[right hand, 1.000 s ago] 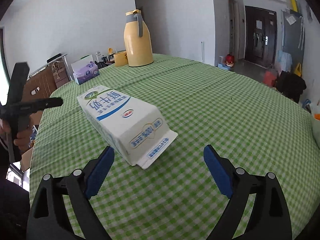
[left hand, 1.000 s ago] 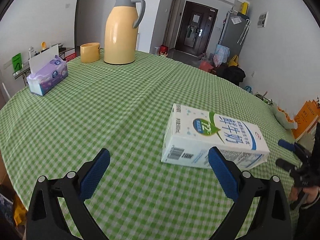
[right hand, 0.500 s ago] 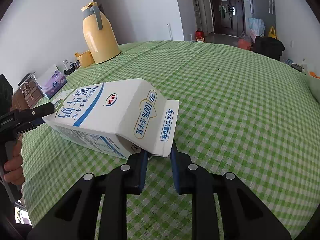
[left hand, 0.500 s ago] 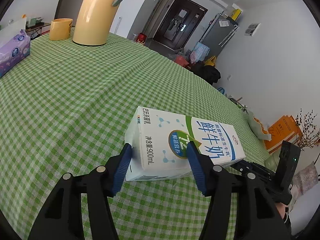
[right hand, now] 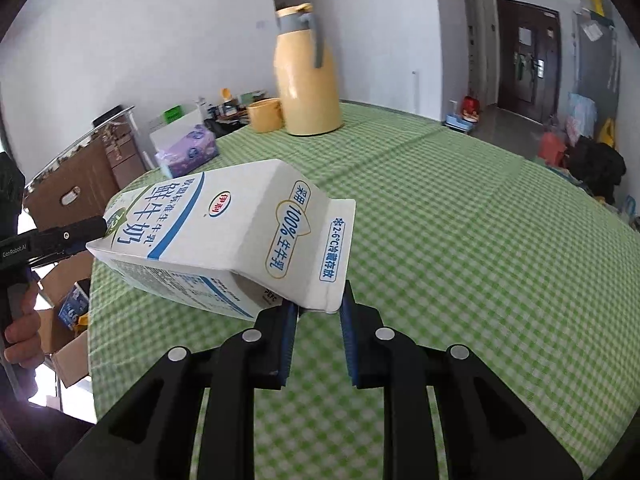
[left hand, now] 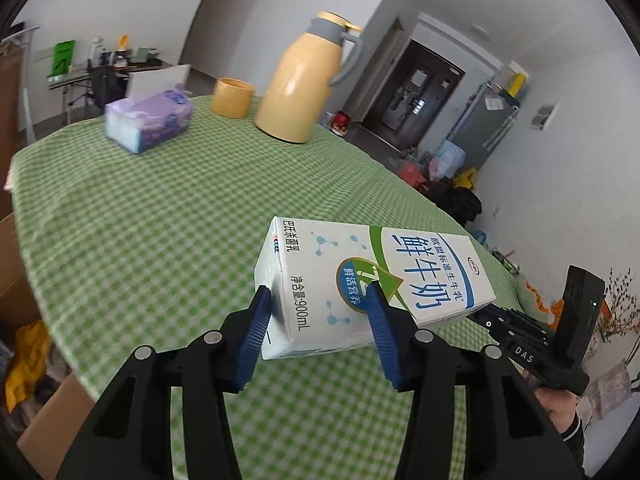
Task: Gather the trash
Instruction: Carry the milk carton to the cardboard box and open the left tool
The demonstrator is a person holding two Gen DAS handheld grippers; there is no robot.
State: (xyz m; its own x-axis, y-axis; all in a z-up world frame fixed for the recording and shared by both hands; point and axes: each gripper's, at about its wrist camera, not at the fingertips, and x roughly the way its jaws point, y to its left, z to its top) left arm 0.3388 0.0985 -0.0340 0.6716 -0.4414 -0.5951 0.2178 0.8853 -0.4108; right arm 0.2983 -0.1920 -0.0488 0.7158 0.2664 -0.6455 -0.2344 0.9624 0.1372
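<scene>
A white milk carton (left hand: 380, 280) with blue and green print hangs on its side above the green checked table (left hand: 140, 220), held at both ends. My left gripper (left hand: 318, 292) has the carton's flat bottom end between its blue pads, which press on it while the jaws are closing. In the right wrist view the carton (right hand: 224, 232) points away from me, and my right gripper (right hand: 318, 304) is shut on its folded top seam. The other gripper shows at the far end in each view: the right one (left hand: 520, 344), the left one (right hand: 60, 236).
A tall yellow thermos jug (left hand: 304, 88), a yellow cup (left hand: 232, 98) and a purple tissue pack (left hand: 150, 120) stand at the table's far side. Cardboard boxes (right hand: 68, 340) sit on the floor beyond the table's left edge. Bags lie near the dark door (right hand: 524, 52).
Both grippers went from wide open around the lying carton to closed on its two ends. The carton has come up off the cloth and shifted toward the table's left edge.
</scene>
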